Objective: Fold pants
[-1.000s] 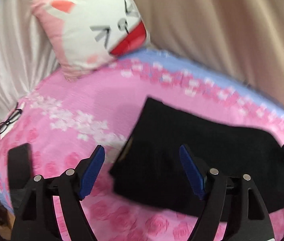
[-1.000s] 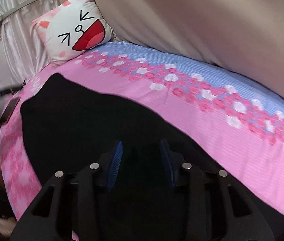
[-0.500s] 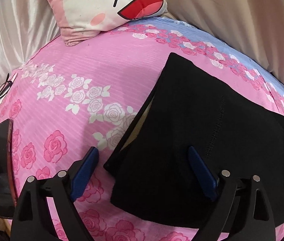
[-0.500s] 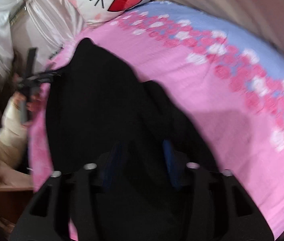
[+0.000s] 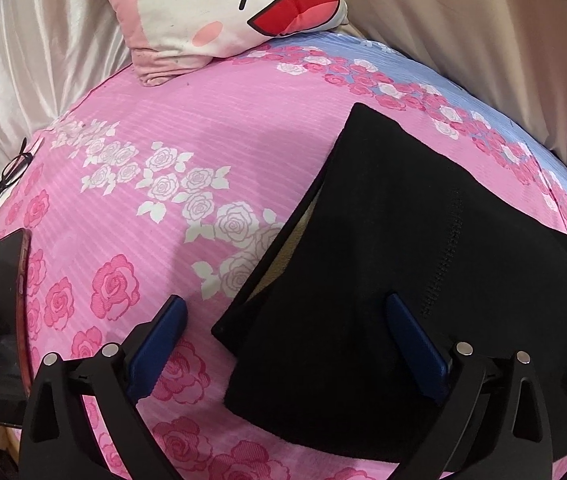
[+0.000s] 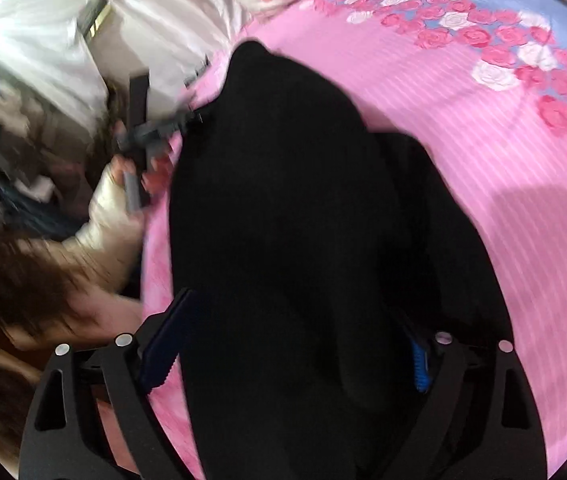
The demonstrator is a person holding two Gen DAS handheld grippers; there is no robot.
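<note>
Black pants (image 5: 395, 248) lie folded on the pink rose-patterned bedsheet (image 5: 187, 128), with a pale lining showing at their open left edge. My left gripper (image 5: 283, 300) hovers over the near left corner of the pants. Its jaws are opening wide and its blue pads (image 5: 163, 332) press on nothing. In the right wrist view the pants (image 6: 283, 200) run away from me as a dark blurred mass. My right gripper (image 6: 297, 308) straddles their near end, jaws opening, and the cloth between them is not pinched. A hand holds the left gripper (image 6: 151, 132) at the far left edge of the pants.
A cartoon-face pillow (image 5: 235, 4) leans at the head of the bed. Glasses (image 5: 3, 180) and a phone (image 5: 1, 320) lie near the sheet's left edge. Pale curtains (image 5: 463, 20) hang behind. The person's hair and cream sleeve (image 6: 107, 208) crowd the left of the right wrist view.
Both grippers have opened wider. The left one dropped closer to the pants corner. The right one swung left and down, so it now looks along the pants toward the other hand.
</note>
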